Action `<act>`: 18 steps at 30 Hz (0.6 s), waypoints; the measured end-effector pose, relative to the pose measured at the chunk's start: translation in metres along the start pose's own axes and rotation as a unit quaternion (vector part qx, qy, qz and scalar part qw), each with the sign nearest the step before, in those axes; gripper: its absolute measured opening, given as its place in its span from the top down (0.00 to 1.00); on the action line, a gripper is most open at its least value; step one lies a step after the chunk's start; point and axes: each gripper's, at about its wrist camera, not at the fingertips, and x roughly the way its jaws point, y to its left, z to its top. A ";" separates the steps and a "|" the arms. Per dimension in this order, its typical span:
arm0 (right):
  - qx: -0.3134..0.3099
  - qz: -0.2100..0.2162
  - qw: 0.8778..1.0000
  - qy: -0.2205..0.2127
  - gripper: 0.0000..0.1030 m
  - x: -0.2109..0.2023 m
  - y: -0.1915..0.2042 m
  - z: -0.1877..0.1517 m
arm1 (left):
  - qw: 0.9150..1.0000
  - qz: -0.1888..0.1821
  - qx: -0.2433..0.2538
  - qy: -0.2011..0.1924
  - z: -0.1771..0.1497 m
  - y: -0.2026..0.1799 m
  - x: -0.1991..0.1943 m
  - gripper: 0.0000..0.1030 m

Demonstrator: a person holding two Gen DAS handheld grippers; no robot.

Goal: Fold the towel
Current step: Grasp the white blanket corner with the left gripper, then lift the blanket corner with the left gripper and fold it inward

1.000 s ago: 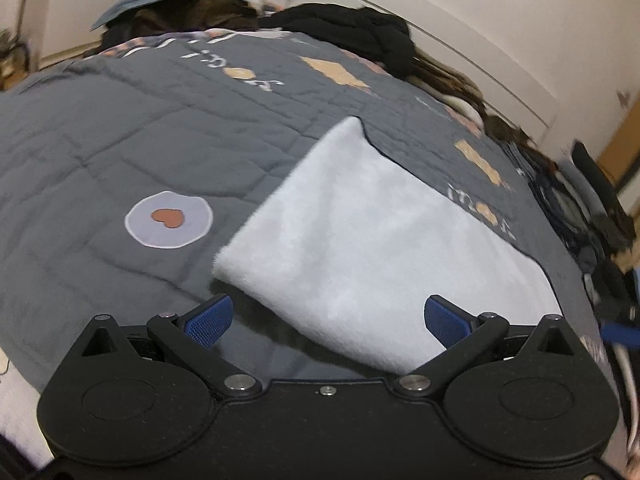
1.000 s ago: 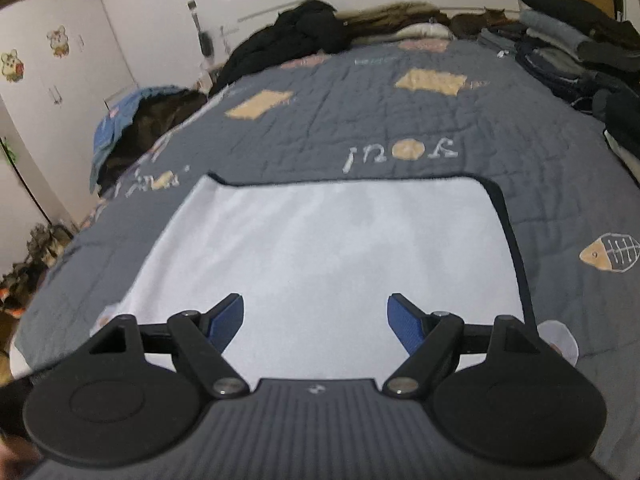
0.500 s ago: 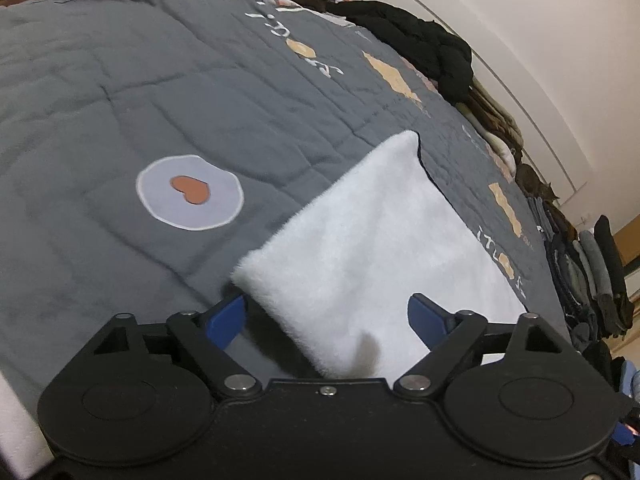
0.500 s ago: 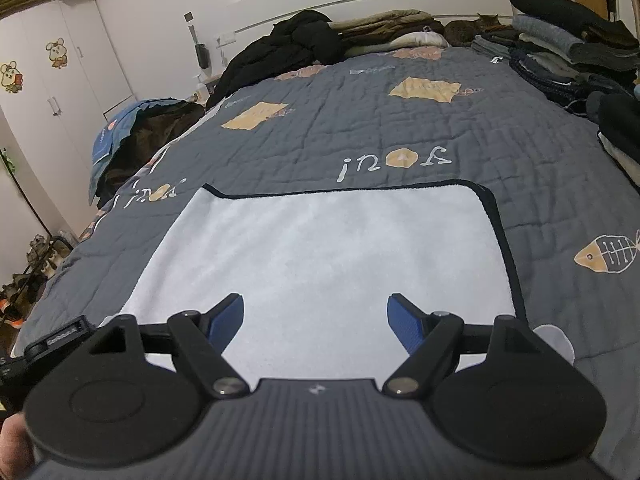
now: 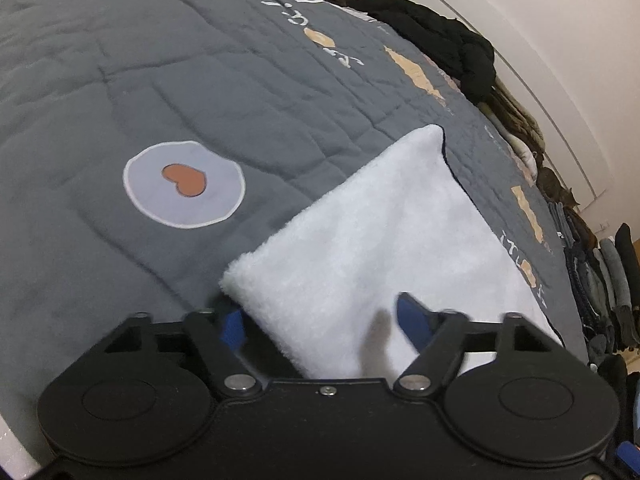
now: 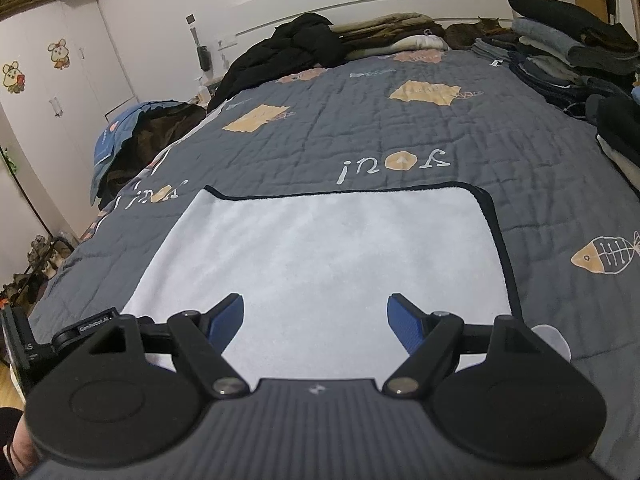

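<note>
A white fluffy towel (image 5: pixel 380 240) with a dark trim lies flat, folded, on the grey quilt (image 5: pixel 200 80). My left gripper (image 5: pixel 322 326) is low over the towel's near left corner. Its jaws are closing with the corner's edge between them, and the blue pads (image 5: pixel 232 326) stand clear of the cloth on both sides. In the right wrist view the towel (image 6: pixel 320 248) spreads out ahead. My right gripper (image 6: pixel 316 320) hovers open above the towel's near edge, nothing between its fingers.
The quilt (image 6: pixel 400 140) covers a bed and bears a heart patch (image 5: pixel 184 182) left of the towel. Dark jackets (image 6: pixel 288 52) are heaped at the headboard. Stacks of folded clothes (image 6: pixel 560 52) line the right side. A wardrobe (image 6: pixel 52 80) stands at the left.
My left gripper came down and closer to the towel's near left corner, rolled somewhat, and its jaws narrowed around that corner. The right gripper and the towel stayed put.
</note>
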 end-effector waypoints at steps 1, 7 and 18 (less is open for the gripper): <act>0.002 0.001 1.000 -0.001 0.24 0.000 -0.001 0.000 | 1.000 0.001 0.003 0.000 0.001 -0.001 0.000 0.55; 0.007 0.010 1.000 0.001 0.24 -0.001 -0.004 0.001 | 0.998 -0.010 0.059 -0.032 -0.001 -0.015 -0.013 0.81; -0.037 0.045 0.997 0.049 0.24 0.004 -0.012 -0.010 | 0.951 -0.030 0.296 -0.081 -0.042 -0.084 -0.030 0.85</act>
